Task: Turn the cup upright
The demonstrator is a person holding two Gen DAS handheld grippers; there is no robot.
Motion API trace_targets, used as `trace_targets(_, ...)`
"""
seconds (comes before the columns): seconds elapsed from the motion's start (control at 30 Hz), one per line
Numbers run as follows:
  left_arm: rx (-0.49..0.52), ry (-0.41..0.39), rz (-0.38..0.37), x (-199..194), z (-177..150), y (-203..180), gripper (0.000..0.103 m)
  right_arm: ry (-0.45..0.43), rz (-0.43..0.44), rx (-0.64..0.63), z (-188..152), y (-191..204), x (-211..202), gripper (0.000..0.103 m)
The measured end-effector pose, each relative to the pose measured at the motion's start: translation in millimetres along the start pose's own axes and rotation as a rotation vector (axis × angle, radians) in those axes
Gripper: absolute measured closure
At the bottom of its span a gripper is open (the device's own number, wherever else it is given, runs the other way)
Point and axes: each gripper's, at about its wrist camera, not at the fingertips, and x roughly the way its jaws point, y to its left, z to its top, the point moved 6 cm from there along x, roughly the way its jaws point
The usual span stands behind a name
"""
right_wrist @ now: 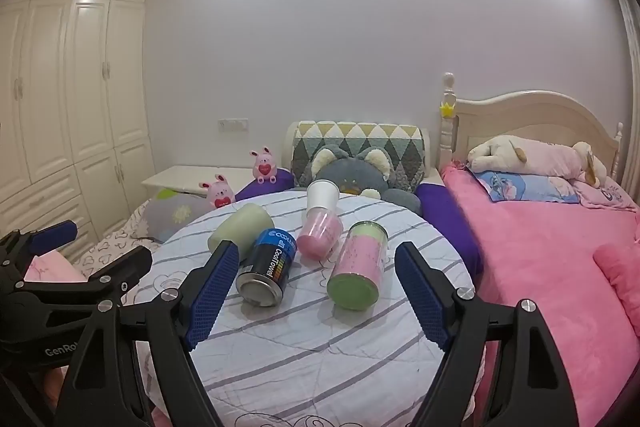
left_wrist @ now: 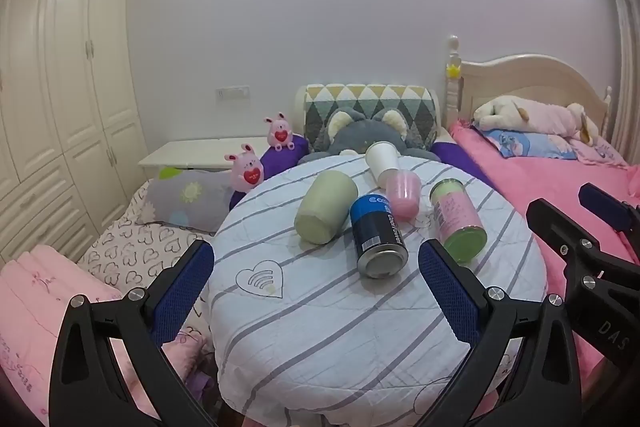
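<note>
Looking at five containers lying on their sides on the round table (right_wrist: 320,367), straight ahead of both my tools. Can't tell yet which one goes first. Nearest my right tool (right_wrist: 316,291) is the pink-and-green tumbler (right_wrist: 357,267), base toward me. Left of it is the blue can (right_wrist: 267,269), then the pale green cup (right_wrist: 239,227) behind that. Farther off, the pink cup (right_wrist: 320,233) touches the white paper cup (right_wrist: 322,195). My guess: all light, paper one crushes easily, so I'd pinch gently across the sidewall mid-body. Left tool (left_wrist: 316,291) gapes wide and holds nothing, same for the right.
</note>
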Motion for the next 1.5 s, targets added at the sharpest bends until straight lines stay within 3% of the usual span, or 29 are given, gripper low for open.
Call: trace_targets(1.5,-0.003,0.051,-0.006,19,-5,2,0.000,0.060,-0.022,0.023,-5,-10,13,0.021)
